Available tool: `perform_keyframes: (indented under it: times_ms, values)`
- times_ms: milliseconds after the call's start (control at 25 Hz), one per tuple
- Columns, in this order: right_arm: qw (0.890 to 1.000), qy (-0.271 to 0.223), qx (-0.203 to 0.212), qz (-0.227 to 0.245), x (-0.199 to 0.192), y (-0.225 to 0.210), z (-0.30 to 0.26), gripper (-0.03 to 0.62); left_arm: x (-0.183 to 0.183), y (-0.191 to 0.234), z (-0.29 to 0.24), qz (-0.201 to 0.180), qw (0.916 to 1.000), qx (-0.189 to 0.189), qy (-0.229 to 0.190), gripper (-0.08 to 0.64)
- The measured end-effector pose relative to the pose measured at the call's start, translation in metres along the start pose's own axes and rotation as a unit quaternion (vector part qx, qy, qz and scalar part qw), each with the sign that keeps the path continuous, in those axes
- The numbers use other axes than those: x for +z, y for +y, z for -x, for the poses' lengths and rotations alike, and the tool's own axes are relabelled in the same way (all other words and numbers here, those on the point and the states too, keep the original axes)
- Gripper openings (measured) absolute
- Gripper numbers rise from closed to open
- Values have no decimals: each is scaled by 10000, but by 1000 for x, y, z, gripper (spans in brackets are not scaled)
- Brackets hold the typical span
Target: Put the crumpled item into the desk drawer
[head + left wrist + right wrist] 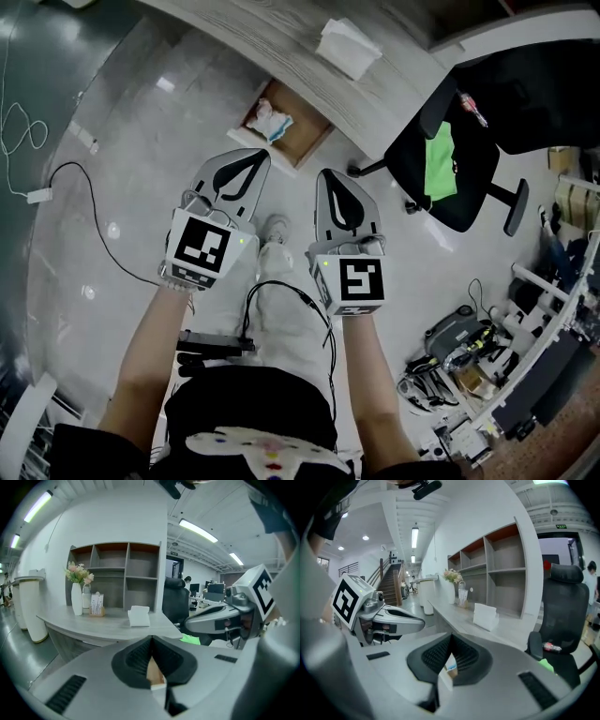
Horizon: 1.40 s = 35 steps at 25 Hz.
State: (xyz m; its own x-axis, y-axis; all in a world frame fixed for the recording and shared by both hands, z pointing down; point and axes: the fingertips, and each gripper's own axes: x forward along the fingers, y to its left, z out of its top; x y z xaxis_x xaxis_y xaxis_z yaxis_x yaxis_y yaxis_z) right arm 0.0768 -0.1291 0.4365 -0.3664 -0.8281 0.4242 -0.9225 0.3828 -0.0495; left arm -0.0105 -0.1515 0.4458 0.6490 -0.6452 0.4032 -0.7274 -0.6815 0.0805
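Both tools were empty: the left gripper [151, 640] had its jaws pressed together on nothing, and the right gripper [450, 641] likewise had its jaws closed with nothing between them, the pair held side by side, well apart from the furniture. The crumpled item [271, 120] already lay inside the open desk drawer [304, 139], toward its front left part, below the edge of the desk [281, 56]. By that showing the placing looked done, and what remained was probably to clear away or push the drawer shut; to do that well, a closed jaw tip would best press squarely on the drawer's front panel, slowly, so the light wad did not ride up and catch under the desk edge. The item was an irregular white lump with bluish patches and no end that pointed anywhere; if it had a long axis, it seemed to run roughly front to back along the drawer, though it was too small to be sure
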Motion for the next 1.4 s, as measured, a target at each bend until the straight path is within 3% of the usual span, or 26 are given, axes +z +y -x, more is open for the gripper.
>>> perform_keyframes:
  times_ms: [600,1000,1400]
  values:
    - [9968,-690,-169,361,92,3,54,4,97,-19,61,-369,9982,0,-473,12]
    - [9948,-885,-179,476,117,11,89,5,135,-32,94,-646,9943,-27,-849,12]
    - [9921,-1076,-169,627,135,17,111,5,156,-34,117,-587,9924,93,-1073,12]
